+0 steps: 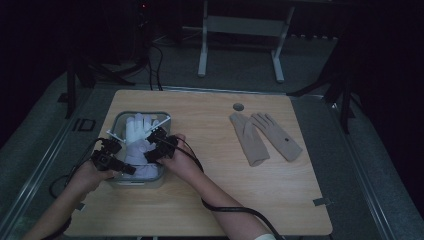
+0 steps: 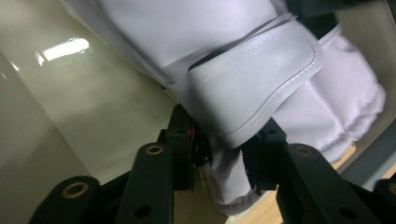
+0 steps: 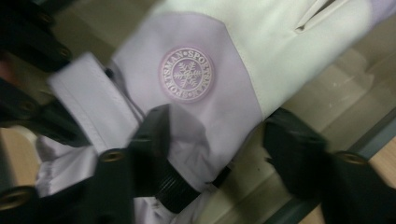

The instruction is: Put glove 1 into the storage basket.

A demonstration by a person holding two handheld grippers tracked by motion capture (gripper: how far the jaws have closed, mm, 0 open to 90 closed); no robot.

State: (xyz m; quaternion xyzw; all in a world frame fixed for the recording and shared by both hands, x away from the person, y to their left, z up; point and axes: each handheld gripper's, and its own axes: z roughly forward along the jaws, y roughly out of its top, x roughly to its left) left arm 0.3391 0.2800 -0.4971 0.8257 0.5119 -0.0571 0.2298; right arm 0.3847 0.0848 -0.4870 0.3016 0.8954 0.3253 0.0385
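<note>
A white and pale lilac glove (image 1: 140,136) lies in a clear plastic bin (image 1: 118,118) at the table's left. My left gripper (image 1: 129,169) reaches in from the bin's near left. In the left gripper view its jaws (image 2: 223,145) close on the glove's stitched cuff strap (image 2: 261,70), with fabric touching both pads. My right gripper (image 1: 151,154) comes in from the bin's right side. In the right gripper view its jaws (image 3: 219,140) stand wide apart around the glove's lilac wrist part, just below a round snowflake badge (image 3: 187,73). One fingertip (image 3: 156,135) lies over the fabric and the other fingertip (image 3: 289,147) stands off it.
A pair of beige gloves (image 1: 265,137) lies flat on the right half of the wooden table (image 1: 210,200). A small round hole (image 1: 238,107) sits near the far edge. Cables trail from both grippers toward the near edge.
</note>
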